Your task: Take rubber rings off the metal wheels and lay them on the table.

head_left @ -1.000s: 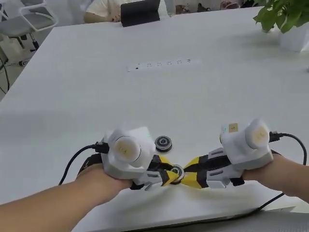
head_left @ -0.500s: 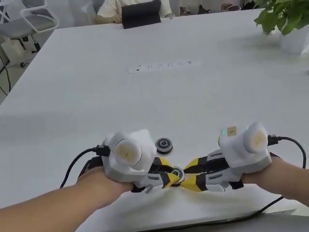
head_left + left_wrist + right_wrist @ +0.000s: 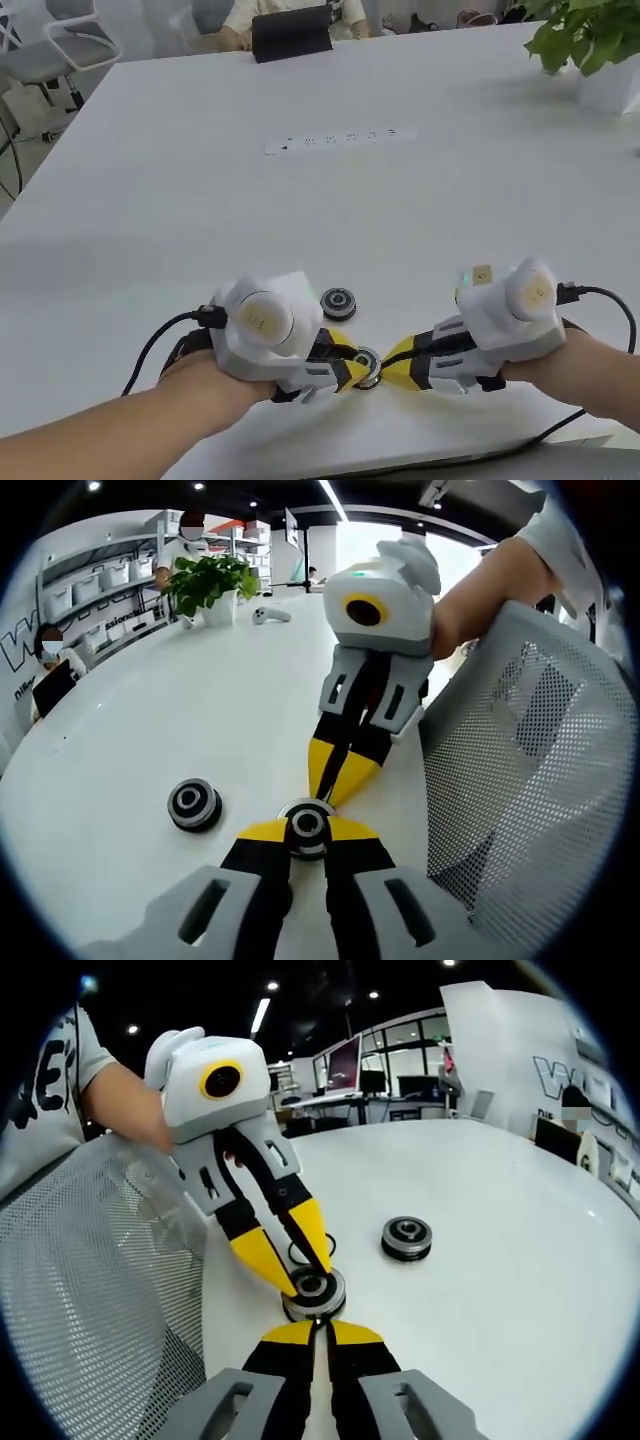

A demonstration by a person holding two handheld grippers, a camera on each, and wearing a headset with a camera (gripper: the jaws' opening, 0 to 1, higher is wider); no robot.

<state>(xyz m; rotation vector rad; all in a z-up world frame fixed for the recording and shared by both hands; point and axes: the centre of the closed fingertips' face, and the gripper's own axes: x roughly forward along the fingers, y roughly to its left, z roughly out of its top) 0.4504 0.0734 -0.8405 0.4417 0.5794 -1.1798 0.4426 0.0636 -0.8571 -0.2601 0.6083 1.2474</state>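
1. Left gripper [image 3: 350,370], white body with black-and-yellow jaws: clenched across a small round metal wheel [image 3: 367,360], one tip on each side. The wheel sits at the near edge of the white table [image 3: 300,220].
2. Second metal wheel [image 3: 338,302]: lies flat and free, just beyond the held one toward the far edge, its dark band on.
3. Right gripper [image 3: 392,362], same build: jaws drawn together, tips against the held wheel's rim. Whether they pinch its black rubber ring [image 3: 300,1310], cannot tell.
4. Thin dark loop [image 3: 297,1251] between the left tips, possibly the ring lifting. Unclear.
5. Change over the last second: both grippers stay locked at the same spot; only the camera drifts. No ring lies on the table, so the first strip is probably unfinished.
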